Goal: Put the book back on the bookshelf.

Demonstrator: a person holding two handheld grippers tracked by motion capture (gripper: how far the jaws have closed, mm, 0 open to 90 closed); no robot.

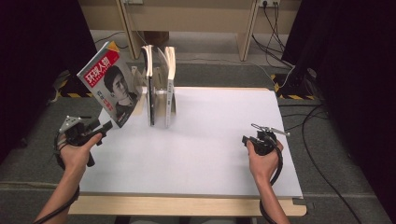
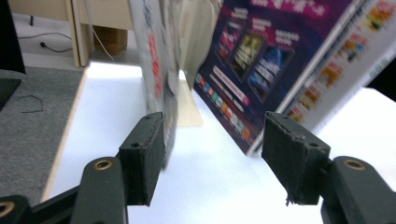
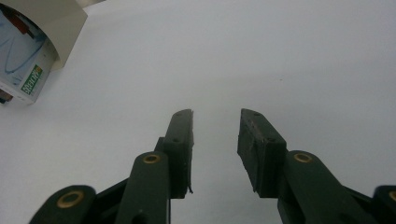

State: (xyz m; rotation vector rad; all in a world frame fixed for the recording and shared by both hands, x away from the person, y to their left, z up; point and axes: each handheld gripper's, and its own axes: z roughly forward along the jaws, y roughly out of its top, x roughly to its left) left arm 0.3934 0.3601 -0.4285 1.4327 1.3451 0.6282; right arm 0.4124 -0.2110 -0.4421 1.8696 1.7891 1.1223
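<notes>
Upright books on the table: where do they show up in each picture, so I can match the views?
High view: the upright books stand at the table's far left, just right of the tilted magazine.
Left gripper view: upper right, purple cover facing the camera.
Right gripper view: a lower corner, probably one of them, at the top left edge.
Shared landmark: the white tabletop.

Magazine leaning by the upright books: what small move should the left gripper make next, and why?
Probably close the left gripper on the magazine. Its jaws stand open with the magazine's lower edge beside one of them, and the magazine tilts away from the upright books, so it likely needs a firm hold before being straightened.
</notes>
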